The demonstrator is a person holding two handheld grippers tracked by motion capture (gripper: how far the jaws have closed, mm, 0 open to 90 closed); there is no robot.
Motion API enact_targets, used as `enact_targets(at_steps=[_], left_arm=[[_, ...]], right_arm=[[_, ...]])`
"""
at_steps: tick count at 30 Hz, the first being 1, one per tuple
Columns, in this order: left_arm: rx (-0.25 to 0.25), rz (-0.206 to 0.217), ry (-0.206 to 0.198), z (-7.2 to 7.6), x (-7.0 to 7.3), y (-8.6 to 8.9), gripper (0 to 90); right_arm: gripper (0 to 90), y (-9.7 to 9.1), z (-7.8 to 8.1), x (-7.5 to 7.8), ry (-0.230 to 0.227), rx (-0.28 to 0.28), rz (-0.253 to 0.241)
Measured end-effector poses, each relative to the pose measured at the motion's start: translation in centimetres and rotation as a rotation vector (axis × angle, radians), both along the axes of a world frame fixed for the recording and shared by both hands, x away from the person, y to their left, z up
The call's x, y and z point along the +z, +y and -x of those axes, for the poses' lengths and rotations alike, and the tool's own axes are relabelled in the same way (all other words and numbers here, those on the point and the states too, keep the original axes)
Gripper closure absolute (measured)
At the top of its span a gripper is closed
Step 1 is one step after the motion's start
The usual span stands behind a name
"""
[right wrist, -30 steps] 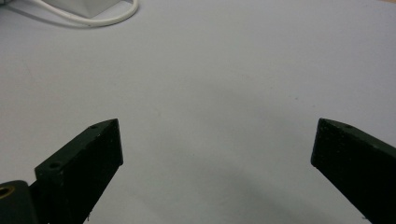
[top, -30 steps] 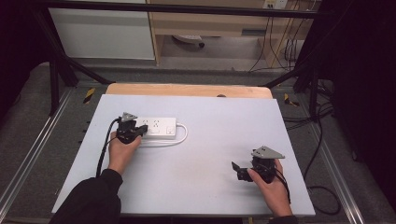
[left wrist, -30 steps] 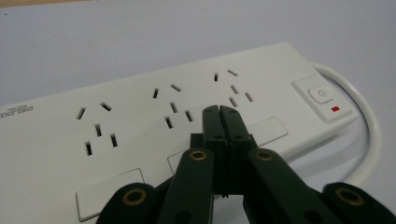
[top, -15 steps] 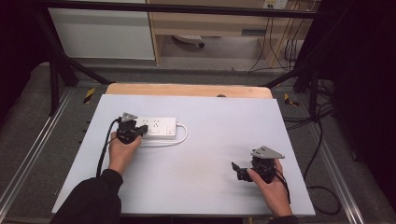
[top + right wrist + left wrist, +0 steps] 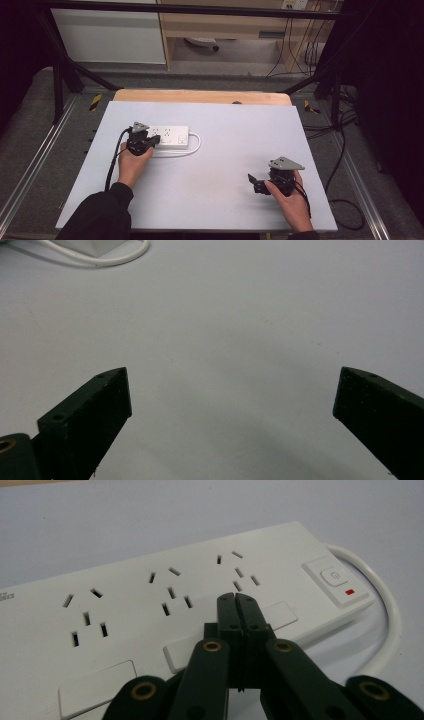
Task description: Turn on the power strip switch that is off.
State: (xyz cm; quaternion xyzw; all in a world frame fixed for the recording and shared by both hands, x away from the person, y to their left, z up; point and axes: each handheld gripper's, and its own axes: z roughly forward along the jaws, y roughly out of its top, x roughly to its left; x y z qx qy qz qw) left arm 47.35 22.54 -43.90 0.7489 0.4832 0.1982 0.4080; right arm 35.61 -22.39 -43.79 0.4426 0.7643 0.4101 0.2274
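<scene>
Power strip [image 5: 165, 605] under closed left tool [image 5: 235, 600]; cord [image 5: 387, 620] alongside.

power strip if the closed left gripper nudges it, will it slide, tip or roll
The power strip would likely slide: it lies flat and low on the smooth white table, so tipping or rolling seems unlikely. Its hard casing probably stays stiff. The looped white cable may drag and turn it slightly.

pwr strip [image 5: 150, 605] white, red light [image 5: 350, 591] | cord [image 5: 385, 615] white | table [image 5: 225, 200] pale grey | grippers black
</scene>
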Motion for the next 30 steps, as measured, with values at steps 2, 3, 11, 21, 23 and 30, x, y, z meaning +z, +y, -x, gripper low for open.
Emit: enact_targets(at_steps=[2, 3, 11, 21, 23, 30], left_arm=[[0.0, 0.002, 0.0, 0.0, 0.0, 0.0, 90.0], [0.001, 0.007, 0.001, 0.0, 0.0, 0.0, 90.0], [0.006, 0.028, 0.016, -0.1, 0.0, 0.2, 90.0], [0.031, 0.06, 0.007, -0.4, 0.5, 1.1, 90.0], [0.026, 0.059, 0.008, -0.4, 0.5, 1.1, 90.0], [0.02, 0.054, 0.012, -0.5, 0.4, 0.9, 90.0]], right_arm=[[2.6, 0.0, 0.0, 0.0, -0.001, 0.002, 0.002], [2.6, 0.0, 0.0, 0.0, -0.001, 0.002, 0.003], [2.6, 0.0, 0.0, 0.0, -0.002, 0.002, 0.003], [2.7, 0.0, -0.1, 0.0, -0.003, 0.005, 0.004], [2.6, 0.0, 0.0, 0.0, -0.003, 0.004, 0.002], [2.6, 0.0, 0.0, 0.0, -0.002, 0.004, 0.002]])
